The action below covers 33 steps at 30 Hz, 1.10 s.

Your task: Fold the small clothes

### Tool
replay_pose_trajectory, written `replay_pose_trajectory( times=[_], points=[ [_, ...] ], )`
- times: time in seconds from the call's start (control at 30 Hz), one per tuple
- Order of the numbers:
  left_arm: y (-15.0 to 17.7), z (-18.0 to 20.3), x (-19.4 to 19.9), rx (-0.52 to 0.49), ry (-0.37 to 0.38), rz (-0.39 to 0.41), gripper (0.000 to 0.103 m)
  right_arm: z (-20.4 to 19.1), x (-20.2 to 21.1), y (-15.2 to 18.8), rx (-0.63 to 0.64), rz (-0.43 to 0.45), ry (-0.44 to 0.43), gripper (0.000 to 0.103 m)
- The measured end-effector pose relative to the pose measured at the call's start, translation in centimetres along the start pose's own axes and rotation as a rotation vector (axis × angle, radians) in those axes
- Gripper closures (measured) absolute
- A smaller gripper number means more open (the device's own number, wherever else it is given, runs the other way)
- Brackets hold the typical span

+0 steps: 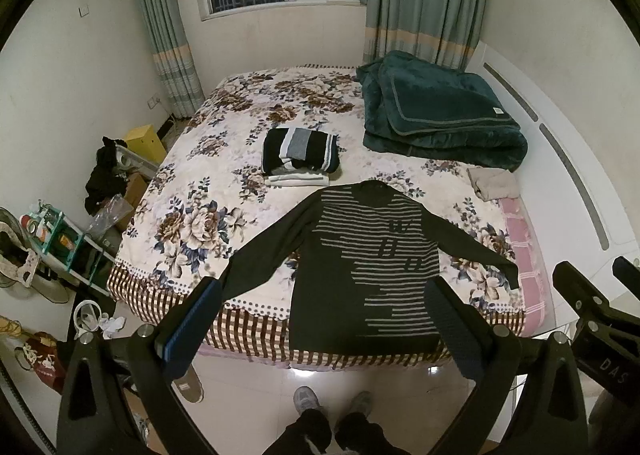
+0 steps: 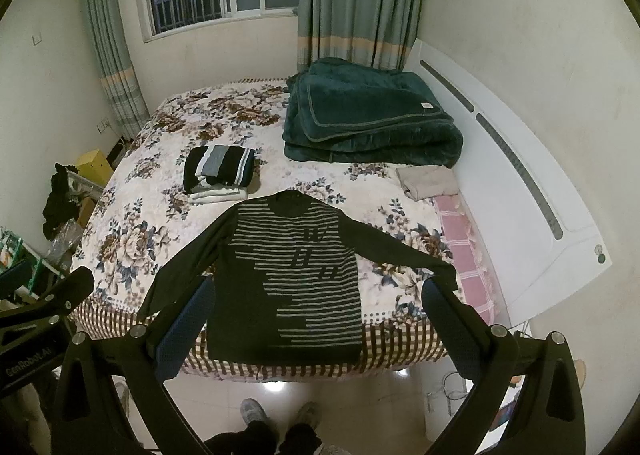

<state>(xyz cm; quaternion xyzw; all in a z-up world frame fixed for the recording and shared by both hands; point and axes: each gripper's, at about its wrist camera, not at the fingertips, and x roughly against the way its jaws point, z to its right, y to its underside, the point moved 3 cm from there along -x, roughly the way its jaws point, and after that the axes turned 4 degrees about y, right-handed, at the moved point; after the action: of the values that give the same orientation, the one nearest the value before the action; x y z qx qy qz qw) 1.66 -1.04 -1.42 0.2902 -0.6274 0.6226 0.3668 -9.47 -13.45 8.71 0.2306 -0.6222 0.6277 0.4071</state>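
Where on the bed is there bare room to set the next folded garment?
Bare quilt lies left of the folded stack and spread sweater. The right side is crowded by the green blanket and beige cloth.

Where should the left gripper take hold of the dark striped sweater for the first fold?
Probably the cuff of the sleeve on its side of the sweater: it lies spread flat, sleeves out. The open left gripper can come from the bed's near edge.
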Motion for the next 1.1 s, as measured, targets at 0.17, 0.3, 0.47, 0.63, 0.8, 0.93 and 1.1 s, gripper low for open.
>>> replay_pose_trajectory(
  times=[0.17,0.3,0.47,0.63,0.8,0.93,1.1],
  points=[
    [0.00,-0.03,0.04,0.000,-0.001,0.001,0.000,0.18,0.41,-0.40,0.001,0.001,-0.002,0.000],
    [-0.08,0.02,0.12,0.001,0.000,0.002,0.000,0.17,0.46,-0.51,0.000,0.003,-0.001,0.000],
    [-0.11,0.06,0.21,0.001,-0.001,0.005,0.000,0.09,0.38,-0.28,0.000,0.004,-0.001,0.000],
    [-0.11,0.04,0.09,0.000,0.000,0.005,0.000,0.10,0.40,-0.29,0.001,0.005,0.000,0.000],
    [-0.04,-0.07,0.15,0.001,0.003,0.007,0.000,0.19,0.52,-0.51,0.001,0.006,-0.001,0.000],
    [-0.06,-0.04,0.25,0.001,0.005,0.008,0.000,0.16,0.54,-0.51,0.002,0.006,-0.001,0.000],
    [-0.40,0.19,0.25,0.001,0.002,0.011,0.000,0.07,0.45,-0.23,0.002,0.008,0.000,0.000]
  ],
)
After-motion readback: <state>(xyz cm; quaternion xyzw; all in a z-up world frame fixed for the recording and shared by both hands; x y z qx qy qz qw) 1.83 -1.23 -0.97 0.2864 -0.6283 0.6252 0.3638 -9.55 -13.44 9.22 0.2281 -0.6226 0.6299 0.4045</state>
